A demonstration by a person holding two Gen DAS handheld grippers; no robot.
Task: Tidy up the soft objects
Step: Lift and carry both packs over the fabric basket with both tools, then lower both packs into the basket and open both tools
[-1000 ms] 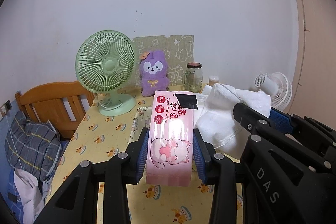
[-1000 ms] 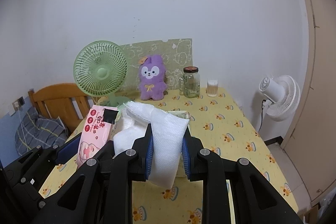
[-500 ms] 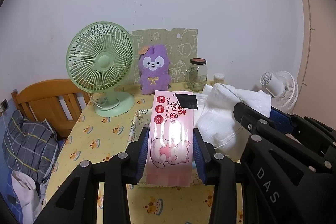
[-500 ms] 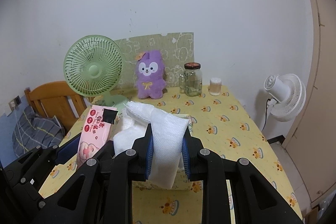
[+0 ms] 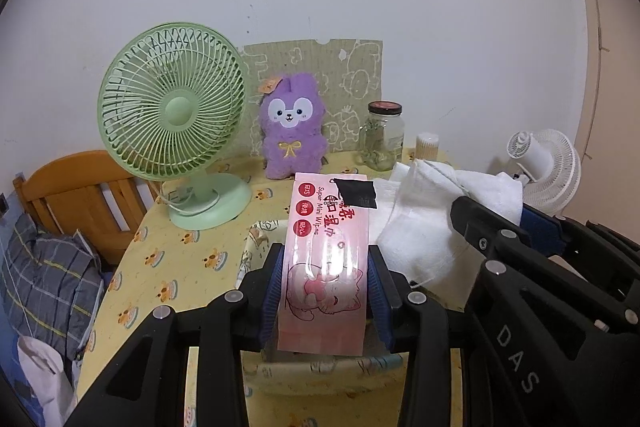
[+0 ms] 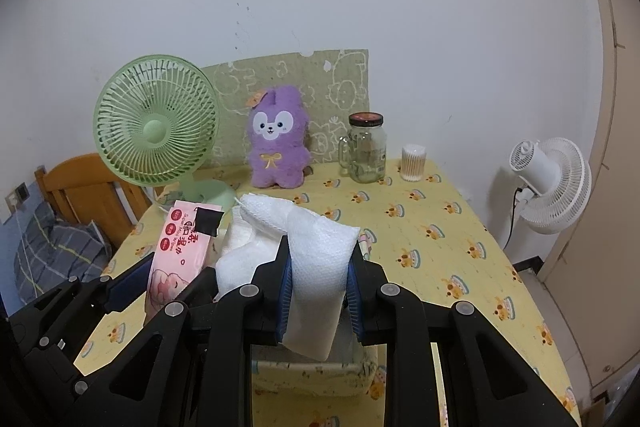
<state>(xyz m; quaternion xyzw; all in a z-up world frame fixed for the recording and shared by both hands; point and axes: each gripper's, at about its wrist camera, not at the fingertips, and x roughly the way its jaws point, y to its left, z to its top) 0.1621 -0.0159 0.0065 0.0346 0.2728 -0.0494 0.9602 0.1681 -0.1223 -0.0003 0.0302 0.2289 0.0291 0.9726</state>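
Your left gripper (image 5: pixel 323 293) pinches the wipes (image 5: pixel 326 259) by their long sides, pack flat and label up, so it can go down without twisting. Your right gripper (image 6: pixel 318 297) is pressed tight on the towel (image 6: pixel 316 259); the cloth squashes thin between the pads and its loose end hangs below them. Both loads sit just above the bin (image 5: pixel 320 375), the fabric box directly under the fingers, with the wipes on the fan (image 5: pixel 172 107) side of it and the towel beside them on the far side. I judge that you carry the pair side by side to drop them in together. The plush (image 6: pixel 278 143) stands beyond the bin, against the wall, not yet collected.
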